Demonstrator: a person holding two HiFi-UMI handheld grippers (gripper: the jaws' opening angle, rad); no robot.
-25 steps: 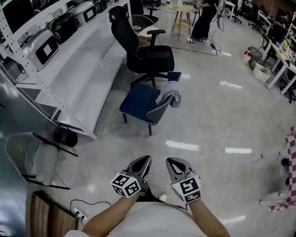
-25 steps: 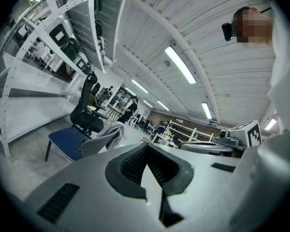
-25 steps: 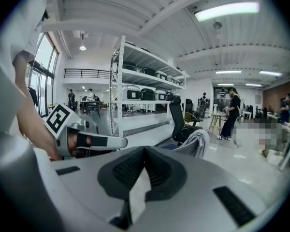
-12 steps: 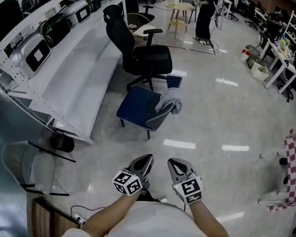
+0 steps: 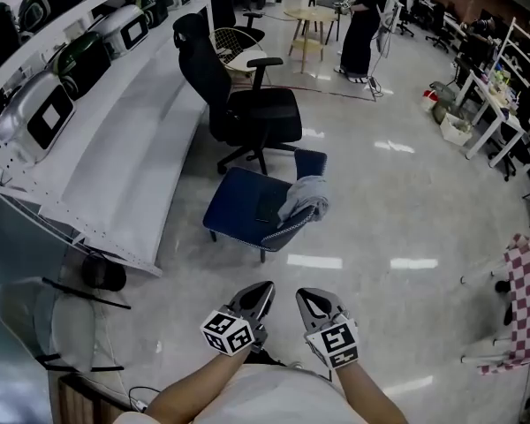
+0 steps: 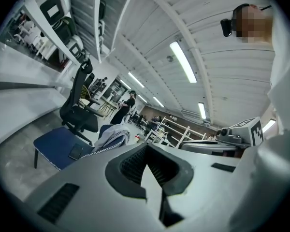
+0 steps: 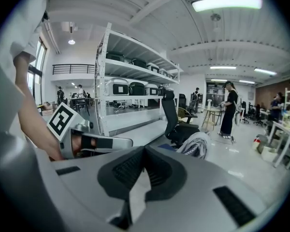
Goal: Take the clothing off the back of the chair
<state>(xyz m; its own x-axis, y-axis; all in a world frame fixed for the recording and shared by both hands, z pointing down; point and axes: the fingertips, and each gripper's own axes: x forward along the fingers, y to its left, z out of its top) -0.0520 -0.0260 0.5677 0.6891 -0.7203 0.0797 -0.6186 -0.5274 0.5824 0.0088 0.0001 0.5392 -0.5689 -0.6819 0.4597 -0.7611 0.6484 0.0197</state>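
A low blue chair (image 5: pixel 243 206) stands on the pale floor ahead of me, with grey clothing (image 5: pixel 302 196) draped over its backrest on the right side. A dark phone (image 5: pixel 267 208) lies on the seat. Both grippers are held side by side near my body, well short of the chair. My left gripper (image 5: pixel 258 295) is shut and empty, and so is my right gripper (image 5: pixel 311 299). In the left gripper view the closed jaws (image 6: pixel 146 151) point toward the chair (image 6: pixel 58 146) and clothing (image 6: pixel 111 134). The right gripper (image 7: pixel 144 151) view shows the clothing (image 7: pixel 195 144) beyond its closed jaws.
A black office chair (image 5: pixel 243 104) stands just behind the blue one. Long white shelving (image 5: pixel 88 122) with machines runs along the left. A person (image 5: pixel 362 25) stands by a round table at the back. A checked cloth (image 5: pixel 526 299) hangs at the right; a folding chair (image 5: pixel 44 316) is lower left.
The blue chair and clothing have come nearer and lower in the head view as I moved toward them. Both grippers stay shut and side by side.
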